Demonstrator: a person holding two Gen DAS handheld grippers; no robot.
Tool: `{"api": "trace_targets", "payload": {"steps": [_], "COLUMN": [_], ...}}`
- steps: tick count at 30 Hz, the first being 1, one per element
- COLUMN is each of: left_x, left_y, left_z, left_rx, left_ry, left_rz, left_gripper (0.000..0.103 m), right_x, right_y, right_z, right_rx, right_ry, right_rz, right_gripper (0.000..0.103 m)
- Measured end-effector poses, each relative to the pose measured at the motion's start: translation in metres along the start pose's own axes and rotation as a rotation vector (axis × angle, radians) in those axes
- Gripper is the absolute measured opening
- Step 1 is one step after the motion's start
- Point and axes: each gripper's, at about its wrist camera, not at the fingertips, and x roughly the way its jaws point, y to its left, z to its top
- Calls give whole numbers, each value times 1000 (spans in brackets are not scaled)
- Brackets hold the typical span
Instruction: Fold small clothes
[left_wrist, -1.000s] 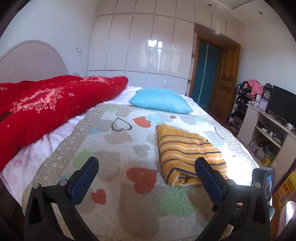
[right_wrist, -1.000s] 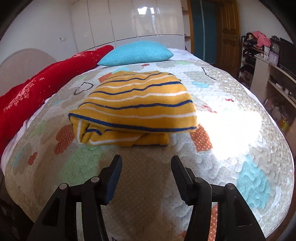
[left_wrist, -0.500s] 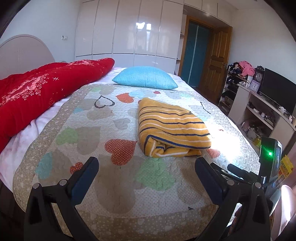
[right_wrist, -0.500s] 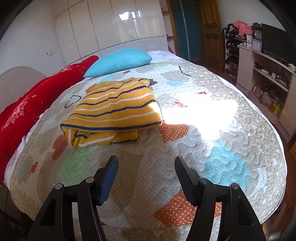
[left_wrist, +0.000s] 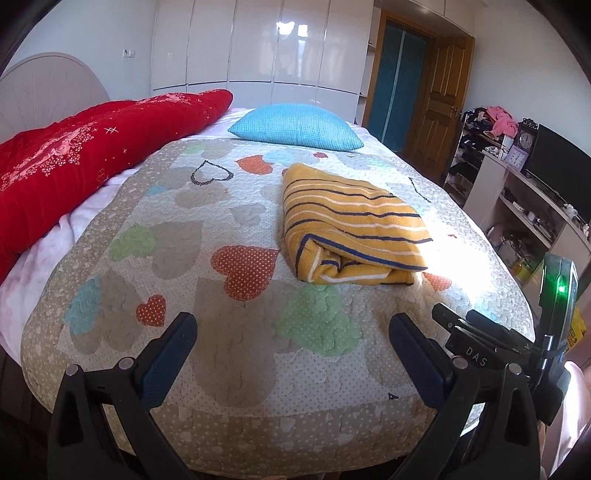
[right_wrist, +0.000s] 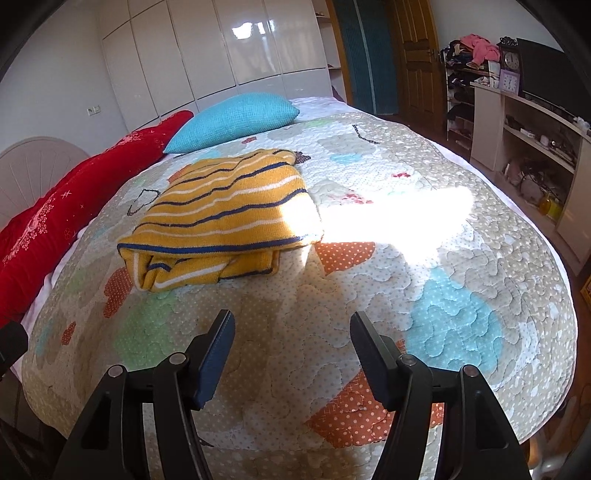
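1. Both grippers hover over the near edge of the quilt (left_wrist: 177, 236), short of the folded yellow striped sweater (left_wrist: 347, 225): the left gripper (left_wrist: 291, 339) stands spread wide with nothing between its fingers, and the right gripper (right_wrist: 291, 338) is released and equally empty.
2. Beyond the sweater lies a blue pillow (left_wrist: 295, 127).
3. Left of the sweater lies a red blanket (left_wrist: 92, 155).

One folded yellow knit sweater with navy and white stripes (left_wrist: 347, 221) on the bed. One turquoise textured pillow (left_wrist: 295, 127), one red embroidered quilt (left_wrist: 92, 155). Two clocks (left_wrist: 526, 142) over on the shelf.
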Motion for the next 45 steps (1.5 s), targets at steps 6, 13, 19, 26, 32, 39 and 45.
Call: {"api": "trace_targets", "payload": {"steps": [6, 13, 19, 26, 32, 39, 45], "left_x": [6, 18, 23, 33, 49, 80, 90], "left_y": [-1, 2, 2, 2, 6, 17, 19], "left_z": [-3, -8, -11, -17, -25, -41, -48], "left_rx": [11, 12, 16, 12, -3, -55, -54], "left_ry": [23, 80, 105, 153, 231, 382, 412], "left_rz": [55, 73, 78, 75, 56, 36, 58], "left_gripper": [103, 103, 103, 103, 103, 103, 103], "right_x": [0, -1, -1, 3, 5, 15, 24], "right_y": [3, 4, 5, 4, 5, 3, -4], "right_z": [-1, -1, 0, -1, -4, -9, -14], "right_rx": [-15, -21, -31, -28, -29, -17, 16], "right_ry": [3, 0, 0, 13, 24, 63, 101], "right_rz": [7, 6, 3, 5, 2, 2, 5], "right_gripper": [71, 72, 74, 75, 75, 76, 77]}}
